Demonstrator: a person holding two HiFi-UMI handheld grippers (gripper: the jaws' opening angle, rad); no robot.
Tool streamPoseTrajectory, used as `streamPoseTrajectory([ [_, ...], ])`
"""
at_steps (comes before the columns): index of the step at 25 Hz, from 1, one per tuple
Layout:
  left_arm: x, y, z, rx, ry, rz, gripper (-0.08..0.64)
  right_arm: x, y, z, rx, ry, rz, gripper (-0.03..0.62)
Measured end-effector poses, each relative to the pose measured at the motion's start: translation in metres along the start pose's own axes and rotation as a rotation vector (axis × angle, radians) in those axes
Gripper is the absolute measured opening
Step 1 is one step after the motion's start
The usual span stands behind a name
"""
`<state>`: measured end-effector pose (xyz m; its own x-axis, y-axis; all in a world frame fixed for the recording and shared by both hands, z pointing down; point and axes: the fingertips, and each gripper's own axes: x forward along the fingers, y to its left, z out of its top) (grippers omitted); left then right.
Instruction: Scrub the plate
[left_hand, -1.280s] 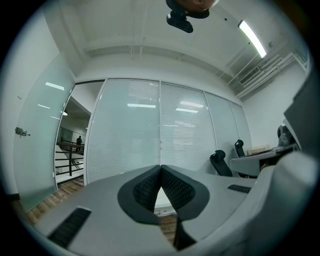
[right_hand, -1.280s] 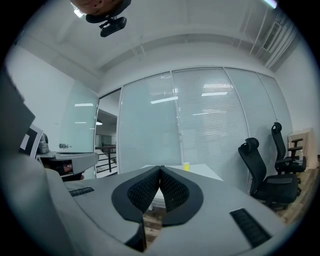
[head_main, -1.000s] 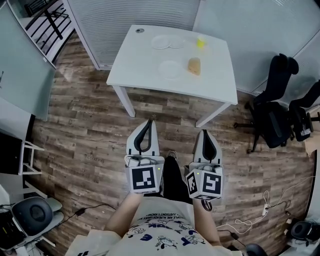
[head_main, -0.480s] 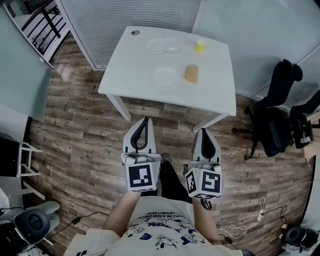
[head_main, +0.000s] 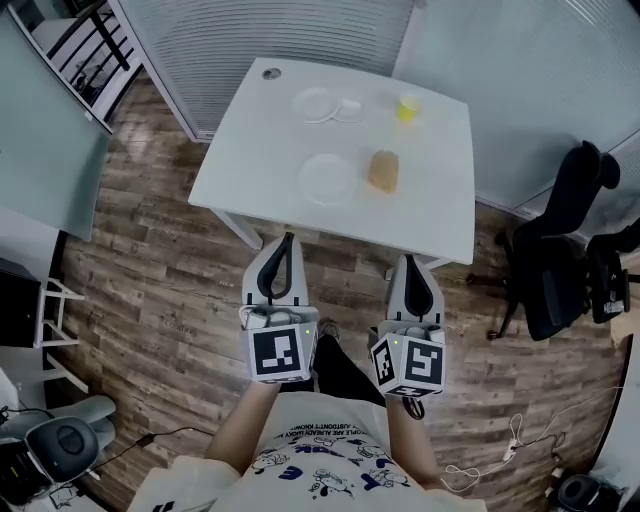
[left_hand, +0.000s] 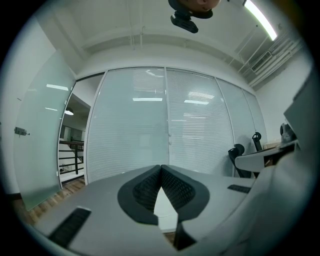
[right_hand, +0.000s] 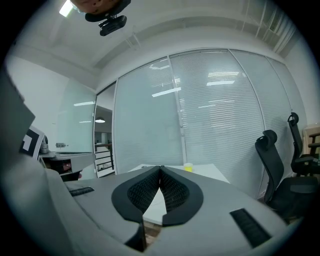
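A white table stands ahead of me in the head view. On it lie a white plate near the front, a tan sponge to its right, two more white dishes at the back and a small yellow cup. My left gripper and right gripper are held level short of the table's front edge, both shut with nothing between the jaws. In the right gripper view the yellow cup shows beyond the closed tips. The left gripper faces the table edge and glass blinds.
Black office chairs stand to the right of the table. A glass wall with blinds runs behind it. A stool and shelving sit at the left, cables on the wooden floor at the right.
Both grippers and the person have moved forward toward the table, which now lies closer and lower in the head view. The jaws stay shut.
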<state>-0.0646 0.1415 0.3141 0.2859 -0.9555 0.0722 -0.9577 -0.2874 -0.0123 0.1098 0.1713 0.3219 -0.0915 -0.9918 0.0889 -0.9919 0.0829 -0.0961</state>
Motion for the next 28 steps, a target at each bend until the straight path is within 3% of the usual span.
streamPoseTrajectory([
  [17, 0.055, -0.007, -0.021, -0.039, 0.050, 0.077, 0.031, 0.065, -0.029, -0.006, 0.019, 0.025, 0.071, 0.012],
  [28, 0.096, 0.005, -0.031, -0.071, 0.071, 0.093, 0.031, 0.108, -0.039, -0.013, 0.027, 0.050, 0.065, 0.012],
])
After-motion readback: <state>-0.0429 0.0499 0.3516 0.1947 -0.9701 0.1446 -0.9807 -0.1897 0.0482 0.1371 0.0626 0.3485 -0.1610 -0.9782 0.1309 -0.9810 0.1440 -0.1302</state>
